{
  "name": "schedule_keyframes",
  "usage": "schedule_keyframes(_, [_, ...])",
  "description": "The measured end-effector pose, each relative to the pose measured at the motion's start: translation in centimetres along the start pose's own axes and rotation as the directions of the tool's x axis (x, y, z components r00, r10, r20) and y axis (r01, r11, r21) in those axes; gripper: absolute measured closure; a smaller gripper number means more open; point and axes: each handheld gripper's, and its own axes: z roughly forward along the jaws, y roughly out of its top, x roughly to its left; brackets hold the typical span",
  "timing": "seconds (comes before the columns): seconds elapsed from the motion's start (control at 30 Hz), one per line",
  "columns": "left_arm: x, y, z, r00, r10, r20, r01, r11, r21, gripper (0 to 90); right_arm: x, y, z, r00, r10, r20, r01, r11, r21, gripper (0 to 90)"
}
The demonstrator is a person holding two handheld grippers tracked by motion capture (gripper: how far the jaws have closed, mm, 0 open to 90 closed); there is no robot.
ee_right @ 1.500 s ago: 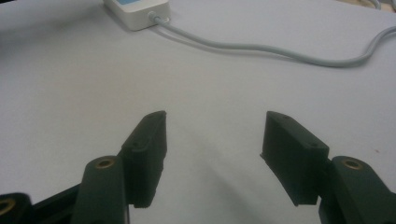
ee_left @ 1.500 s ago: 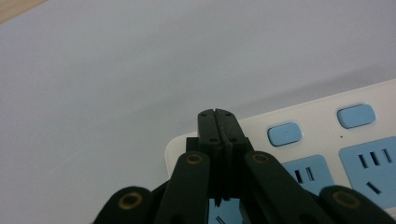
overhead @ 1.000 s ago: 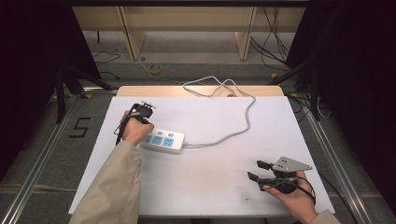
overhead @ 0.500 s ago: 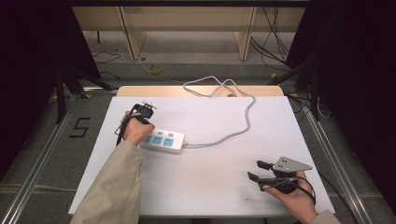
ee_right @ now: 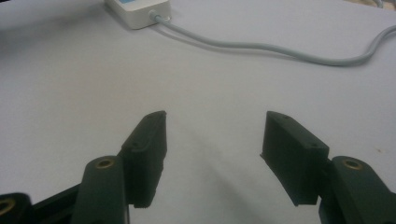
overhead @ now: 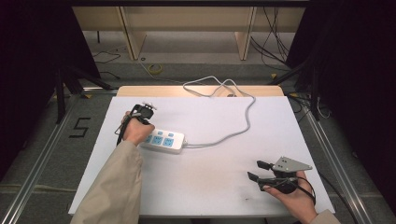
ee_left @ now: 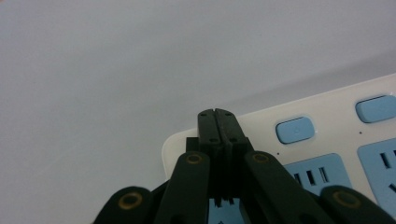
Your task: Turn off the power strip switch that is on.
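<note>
Shut left claw — on power strip

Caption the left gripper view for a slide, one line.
Shut left claw poised over the end of a white power strip, beside its blue switch buttons, on a pale grey table.

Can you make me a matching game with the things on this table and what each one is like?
Things:
1. left gripper
2. right gripper
3. power strip
4. cord

What it is like:
A. open, with nothing between its jaws
B. grey, curving across the table to the far edge
C. shut, its tip over the end of the power strip
D. white with blue sockets and buttons

Pairs: 1-C, 2-A, 3-D, 4-B
</note>
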Motion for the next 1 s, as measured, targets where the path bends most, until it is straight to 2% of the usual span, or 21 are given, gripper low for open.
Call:
schedule_keyframes(0.13, [-0.23,0.06,0.00,0.9996,0.021,-0.017,-0.021,0.9998,0.006,89.6,0.02,0.01,0.02,1.0000,-0.003,0.000,0.003,1.000,0.000,40.7])
schedule_keyframes(0.33, [-0.37,0.10,0.04,0.9996,0.015,-0.025,-0.015,0.9999,0.007,89.6,0.01,0.00,0.01,1.0000,-0.003,-0.001,0.003,1.000,-0.001,40.7])
schedule_keyframes(0.47, [-0.61,0.15,0.04,0.9983,0.040,-0.041,-0.040,0.9991,0.012,89.6,0.03,0.01,0.02,1.0000,-0.004,-0.001,0.004,1.000,0.001,40.7])
schedule_keyframes(0.6, [-0.51,0.11,0.04,0.9989,0.031,-0.036,-0.030,0.9995,0.010,89.7,0.04,0.01,-0.01,1.0000,-0.004,0.000,0.004,1.000,0.000,40.7])
schedule_keyframes(0.77, [-0.80,0.13,0.08,0.9978,0.038,-0.054,-0.038,0.9992,0.011,89.7,0.08,0.02,0.02,1.0000,-0.003,-0.002,0.003,1.000,0.002,40.7])
schedule_keyframes(1.0, [-0.90,0.08,0.12,0.9976,0.036,-0.059,-0.035,0.9993,0.008,89.8,0.08,0.02,0.01,1.0000,-0.005,-0.001,0.005,1.000,0.000,40.7])
